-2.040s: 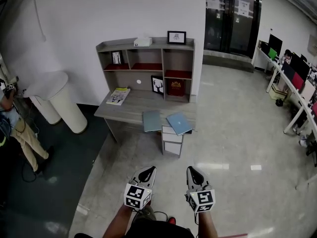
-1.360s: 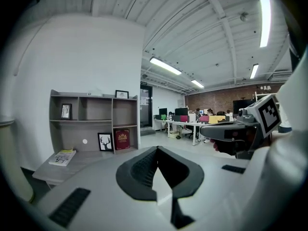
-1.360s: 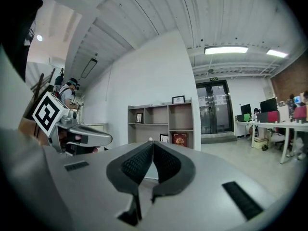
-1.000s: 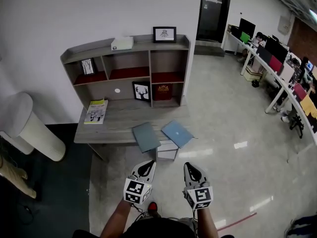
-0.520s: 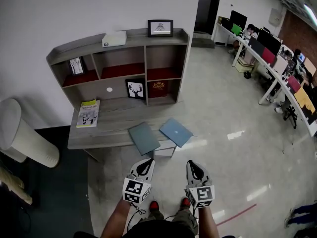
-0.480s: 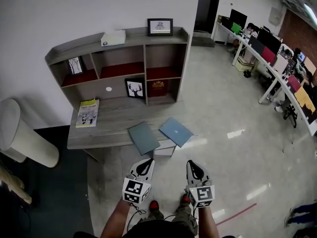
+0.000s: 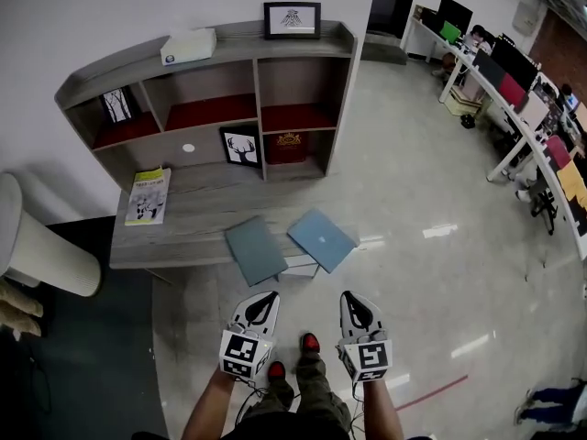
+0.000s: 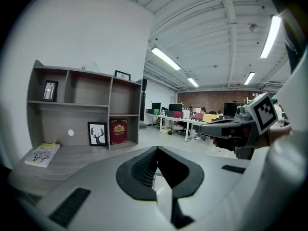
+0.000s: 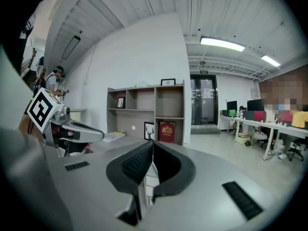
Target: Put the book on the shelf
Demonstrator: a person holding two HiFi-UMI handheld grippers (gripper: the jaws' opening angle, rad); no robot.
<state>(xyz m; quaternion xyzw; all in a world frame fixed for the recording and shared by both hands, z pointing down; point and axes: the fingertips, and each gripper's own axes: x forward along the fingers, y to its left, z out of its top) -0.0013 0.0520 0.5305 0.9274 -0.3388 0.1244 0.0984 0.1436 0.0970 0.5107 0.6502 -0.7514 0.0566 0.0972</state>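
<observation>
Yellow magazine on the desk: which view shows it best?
Head view: the magazine lies flat at the desk's left end, its whole cover seen from above. Left gripper view shows it at a shallow slant, cover foreshortened. Right gripper view shows only a small, distant sliver.

Two thin, closed books lie flat at the front of the grey bench (image 7: 183, 211), close together; whether their edges touch cannot be told. The grey-green book (image 7: 256, 250) is on the left, skewed, with its near end past the bench's front edge. The light blue book (image 7: 322, 239) (a small pale mark on its cover) is on the right, turned diamond-wise, and also overhangs that edge. The shelf (image 7: 138, 62), grey wood with dark red compartment floors, stands upright along the bench's back, against the white wall (image 7: 92, 7).
</observation>
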